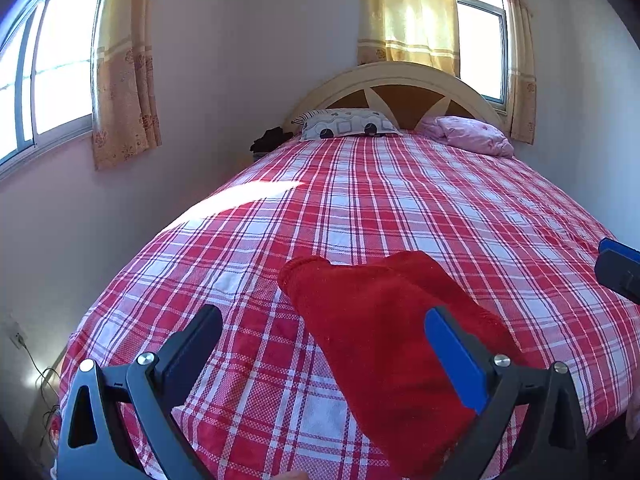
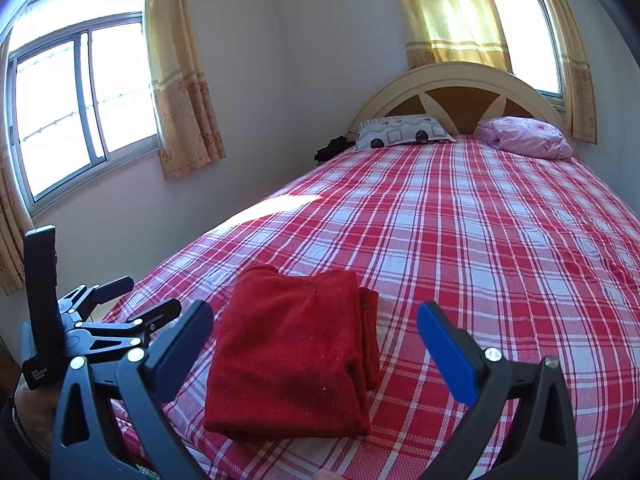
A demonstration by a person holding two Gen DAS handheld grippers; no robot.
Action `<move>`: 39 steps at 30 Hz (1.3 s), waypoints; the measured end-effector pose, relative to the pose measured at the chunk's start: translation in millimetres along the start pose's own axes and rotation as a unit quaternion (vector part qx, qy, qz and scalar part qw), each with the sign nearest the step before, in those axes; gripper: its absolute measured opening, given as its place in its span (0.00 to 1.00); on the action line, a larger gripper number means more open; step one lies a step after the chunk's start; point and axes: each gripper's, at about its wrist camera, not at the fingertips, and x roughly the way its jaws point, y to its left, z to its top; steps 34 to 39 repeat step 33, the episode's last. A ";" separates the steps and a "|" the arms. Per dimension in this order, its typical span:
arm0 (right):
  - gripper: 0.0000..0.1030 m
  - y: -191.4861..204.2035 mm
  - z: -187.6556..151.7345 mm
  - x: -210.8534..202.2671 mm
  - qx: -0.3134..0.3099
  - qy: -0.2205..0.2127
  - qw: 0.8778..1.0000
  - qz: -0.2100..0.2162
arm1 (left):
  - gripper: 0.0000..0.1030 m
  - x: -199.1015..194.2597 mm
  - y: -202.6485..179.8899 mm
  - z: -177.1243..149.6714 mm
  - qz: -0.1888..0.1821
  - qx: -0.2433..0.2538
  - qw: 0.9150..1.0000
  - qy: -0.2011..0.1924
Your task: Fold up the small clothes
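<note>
From the left wrist camera, the left gripper point(image 1: 324, 336) hangs just above the near end of the bed point(image 1: 440, 208), its two fingers spread wide and holding nothing. Between and beyond them lies a red garment point(image 1: 372, 320), a soft knitted piece, resting flat on the red and white checked sheet. It reads as a compact, thick shape rather than a spread-out one, though its near edge is cut off by the bottom of the view and partly hidden by the blue finger pad. At the far right edge, a dark and blue part of the right gripper point(image 1: 620, 268) shows, well apart from the cloth. Two pillows point(image 1: 348, 122) lie at the headboard, far from the work.

From the right wrist camera, the picture is clearer. The right gripper point(image 2: 316, 328) is also spread open and empty, hovering over the sheet with the red garment point(image 2: 296, 356) lying between its fingers but not touched by either. The garment is a tidy rectangle with stacked layers showing along its right side, so the folding of this piece looks finished or very nearly so. The left gripper point(image 2: 132, 304) sits at the left, beside the bed edge, open and clear of the cloth.

My judgement: this garment is done and let go. No other small clothes show on the bed in either view, so whether more remain to fold cannot be told. If anything is left here, it is only setting the folded piece aside.
</note>
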 end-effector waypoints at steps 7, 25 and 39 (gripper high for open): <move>1.00 0.3 -0.3 -2.5 0.001 -0.004 1.000 -0.002 | 0.99 -9.3 -0.1 3.3 0.014 0.001 1.000 -0.020; 1.00 3.5 -7.2 -1.9 -0.007 -0.005 1.000 -0.004 | 0.99 -11.0 7.9 5.6 0.018 -0.013 0.999 -0.029; 1.00 3.8 -11.5 2.1 -0.007 0.003 1.000 -0.005 | 0.99 -10.4 13.6 3.2 0.013 -0.028 0.999 -0.034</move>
